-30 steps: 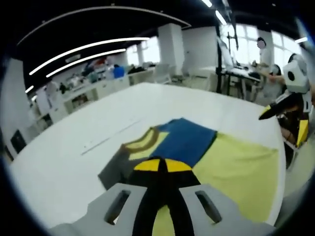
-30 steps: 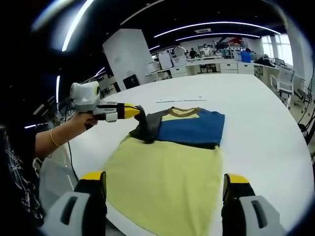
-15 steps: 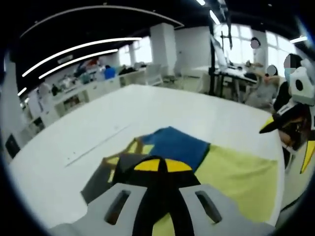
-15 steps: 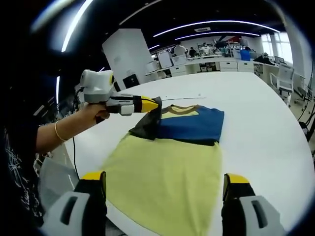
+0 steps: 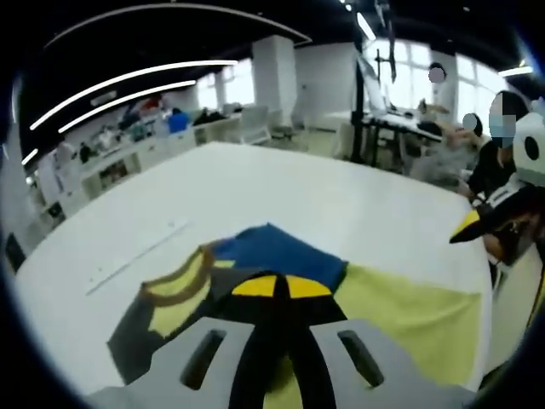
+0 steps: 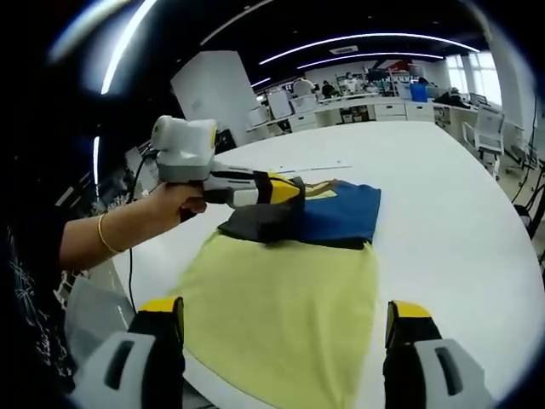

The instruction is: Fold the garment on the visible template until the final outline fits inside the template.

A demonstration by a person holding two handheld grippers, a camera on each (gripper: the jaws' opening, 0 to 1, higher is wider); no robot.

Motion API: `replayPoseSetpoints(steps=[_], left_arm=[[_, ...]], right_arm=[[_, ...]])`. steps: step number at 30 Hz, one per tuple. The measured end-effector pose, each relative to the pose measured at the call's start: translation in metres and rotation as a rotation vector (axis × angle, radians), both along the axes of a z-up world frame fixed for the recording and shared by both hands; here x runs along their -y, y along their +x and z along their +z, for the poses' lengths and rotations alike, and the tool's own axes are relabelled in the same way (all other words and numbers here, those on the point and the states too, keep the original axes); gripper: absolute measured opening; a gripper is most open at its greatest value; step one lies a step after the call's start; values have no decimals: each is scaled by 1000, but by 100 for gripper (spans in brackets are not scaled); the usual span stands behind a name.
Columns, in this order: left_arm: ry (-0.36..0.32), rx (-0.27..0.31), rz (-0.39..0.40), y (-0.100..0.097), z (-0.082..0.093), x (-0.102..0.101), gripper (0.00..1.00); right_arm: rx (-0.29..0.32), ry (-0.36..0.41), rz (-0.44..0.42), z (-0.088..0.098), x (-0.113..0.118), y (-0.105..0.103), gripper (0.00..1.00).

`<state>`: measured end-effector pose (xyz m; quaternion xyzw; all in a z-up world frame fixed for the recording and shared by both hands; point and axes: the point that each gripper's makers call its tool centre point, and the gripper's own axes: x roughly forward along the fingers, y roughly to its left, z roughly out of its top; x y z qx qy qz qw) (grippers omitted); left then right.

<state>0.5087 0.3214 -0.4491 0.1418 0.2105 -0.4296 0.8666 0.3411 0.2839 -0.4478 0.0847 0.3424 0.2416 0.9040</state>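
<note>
Yellow-and-blue T-shirt (image 6: pixel 289 281) lies flat on white bench (image 6: pixel 443 213), collar end far from right tool. Left tool (image 6: pixel 285 189) pinched tight on grey sleeve (image 6: pixel 255 223), carrying it inward over blue chest panel (image 6: pixel 341 213). Right tool (image 6: pixel 285 319) hovers near hem, jaws wide, holding nothing. Step in hand: sleeve fold-in. Next, likely: lay sleeve flat across chest, release, then take the opposite side. Template outline not discernible.

- My left gripper (image 5: pixel 274 285) hid the garment's (image 5: pixel 281 256) near middle.
- Grey sleeve (image 6: pixel 255 223) fold covered the collar (image 6: pixel 317 187) partly.
- Background desks too blurred to read.
</note>
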Motion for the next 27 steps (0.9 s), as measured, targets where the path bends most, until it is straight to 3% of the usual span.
replayPoseSetpoints(steps=[6,16,18,23,27], left_arm=[[13,11,-40,-5,-2,15,0],[51,-16,-138,-25,-26,29,2],[31,-36,-156,-30,-27,32,8],[21,-11,-180,-35,-25,33,30],[-3,4,-176,-36,-19,33,54]], right_arm=[[-11,5,-2,-4,-1,-2,99],[-18,10,-4,-6,-1,-2,99],[-18,10,-5,-6,0,-1,99],[-18,10,-7,-6,0,-2,99],[-17,10,-6,-6,0,-2,99]])
